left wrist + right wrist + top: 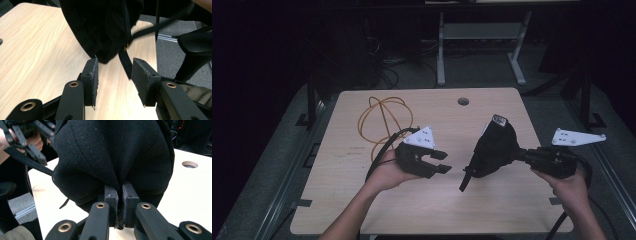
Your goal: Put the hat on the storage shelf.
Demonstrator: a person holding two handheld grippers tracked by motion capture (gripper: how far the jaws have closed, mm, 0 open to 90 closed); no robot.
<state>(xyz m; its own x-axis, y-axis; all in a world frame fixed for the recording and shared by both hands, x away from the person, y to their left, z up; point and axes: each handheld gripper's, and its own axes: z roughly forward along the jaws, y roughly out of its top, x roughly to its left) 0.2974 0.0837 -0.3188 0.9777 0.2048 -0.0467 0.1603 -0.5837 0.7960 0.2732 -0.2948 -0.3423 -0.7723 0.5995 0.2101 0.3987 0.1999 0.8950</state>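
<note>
orange cable (382, 120), wooden table (492, 205), chair (195, 50)

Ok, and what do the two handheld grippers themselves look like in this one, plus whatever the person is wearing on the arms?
Both the left gripper and the right gripper are black, each topped by a pale three-cornered plate with small holes and trailing a black cable. Their jaws are black linkages with brass-coloured rivets, ending in dark, flat rectangular pads. The forearms are bare; no sleeves show.

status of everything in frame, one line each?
Black bag: lifted, pinched by right gripper, strap dangling.
Right gripper: shut on bag fabric.
Left gripper: open, jaws either side of the strap, not gripping.
Orange cable: loosely coiled on table.
</note>
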